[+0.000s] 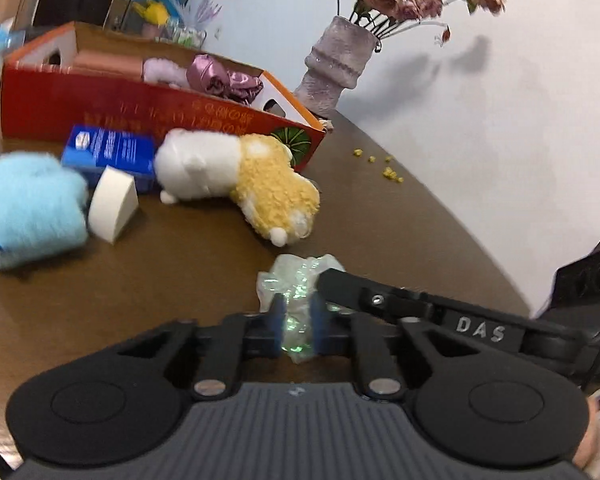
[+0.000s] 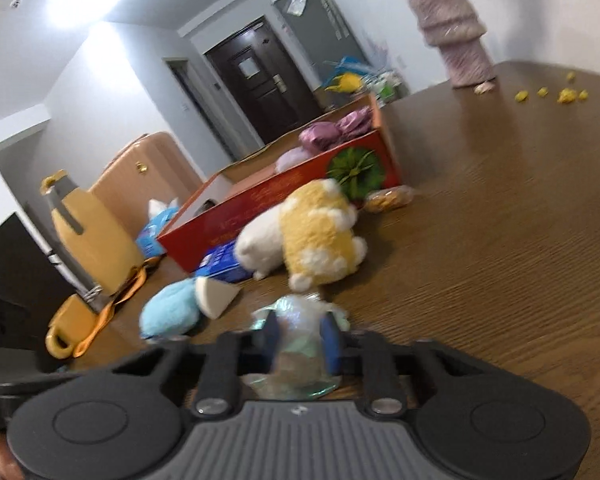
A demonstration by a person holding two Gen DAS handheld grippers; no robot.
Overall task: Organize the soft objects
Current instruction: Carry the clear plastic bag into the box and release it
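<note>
A crumpled, translucent, green-shimmering plastic bag (image 1: pixel 288 276) lies on the brown table (image 1: pixel 380 220). My left gripper (image 1: pixel 298 314) is shut on its near end, with the blue pads pressing both sides. In the left wrist view a finger (image 1: pixel 352 286) of the right gripper reaches onto the bag from the right. My right gripper (image 2: pixel 301 338) is also shut on the bag (image 2: pixel 300 312). Beyond lie a white-and-yellow plush toy (image 1: pixel 236 176) (image 2: pixel 308 236), a fluffy blue item (image 1: pixel 28 208) and a white foam wedge (image 1: pixel 114 204).
A red cardboard box (image 1: pixel 140 108) holds purple satin cloth (image 1: pixel 220 78) and a pale fluffy piece (image 1: pixel 162 70). A blue carton (image 1: pixel 108 152) leans by it. A vase of dried roses (image 1: pixel 336 68) and yellow crumbs (image 1: pixel 392 174) sit near the wall. A yellow jug (image 2: pixel 88 240) stands left.
</note>
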